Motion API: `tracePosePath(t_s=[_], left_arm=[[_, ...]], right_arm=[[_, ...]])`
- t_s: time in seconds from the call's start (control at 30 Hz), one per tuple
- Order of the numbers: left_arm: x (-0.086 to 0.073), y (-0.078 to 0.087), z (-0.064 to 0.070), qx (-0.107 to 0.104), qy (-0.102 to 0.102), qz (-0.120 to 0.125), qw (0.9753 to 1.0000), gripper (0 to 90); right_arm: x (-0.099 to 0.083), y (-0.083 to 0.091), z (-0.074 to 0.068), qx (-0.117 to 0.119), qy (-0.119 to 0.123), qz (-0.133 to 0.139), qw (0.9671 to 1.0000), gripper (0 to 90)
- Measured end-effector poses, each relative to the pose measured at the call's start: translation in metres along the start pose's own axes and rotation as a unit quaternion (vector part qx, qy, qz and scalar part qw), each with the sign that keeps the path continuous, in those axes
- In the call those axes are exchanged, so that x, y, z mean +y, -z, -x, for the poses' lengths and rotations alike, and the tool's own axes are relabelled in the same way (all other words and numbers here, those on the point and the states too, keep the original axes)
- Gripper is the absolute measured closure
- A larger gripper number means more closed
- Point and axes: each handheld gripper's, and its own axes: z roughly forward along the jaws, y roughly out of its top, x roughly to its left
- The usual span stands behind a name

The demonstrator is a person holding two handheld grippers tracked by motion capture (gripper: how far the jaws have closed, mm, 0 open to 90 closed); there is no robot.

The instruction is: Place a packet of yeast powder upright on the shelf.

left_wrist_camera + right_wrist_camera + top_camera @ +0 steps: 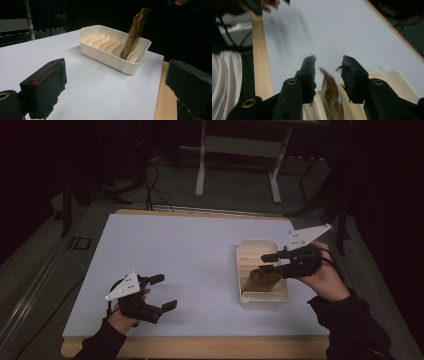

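A cream slotted rack (263, 303) sits on the right part of the white table top (185, 250). A flat brown piece (260, 279) stands on edge in one of its near slots, leaning slightly; in the left gripper view the brown piece (135, 30) rises well above the rack (110, 60). My right gripper (264, 262) hovers over the rack with its jaws open, one on each side of the top of the brown piece (330, 95), and a gap shows on both sides (328, 65). My left gripper (167, 291) rests open near the front left, holding nothing (115, 82).
The table's wooden front edge (200, 346) runs just below my hands. A white metal stand (200, 175) and cables (155, 190) lie on the dark floor beyond the far edge. The surroundings are dim.
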Motion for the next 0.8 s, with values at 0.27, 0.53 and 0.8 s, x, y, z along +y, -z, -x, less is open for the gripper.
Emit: tracePosePath(t_s=[0.27, 0.53, 0.8], left_arm=[[-0.001, 0.0, 0.0, -0.002, -0.002, -0.003, 1.0, 4.1], [-0.001, 0.0, 0.001, -0.003, -0.001, -0.005, 1.0, 4.1], [-0.003, -0.001, 0.002, -0.005, -0.004, -0.007, 1.0, 4.1]], right_arm=[[0.006, 0.001, -0.012, -0.014, -0.012, 0.056, 0.9983, 50.0], [0.004, -0.005, -0.036, -0.014, -0.001, 0.094, 0.9954, 30.6], [-0.005, -0.019, -0.057, -0.001, -0.007, 0.112, 0.9937, 16.6]])
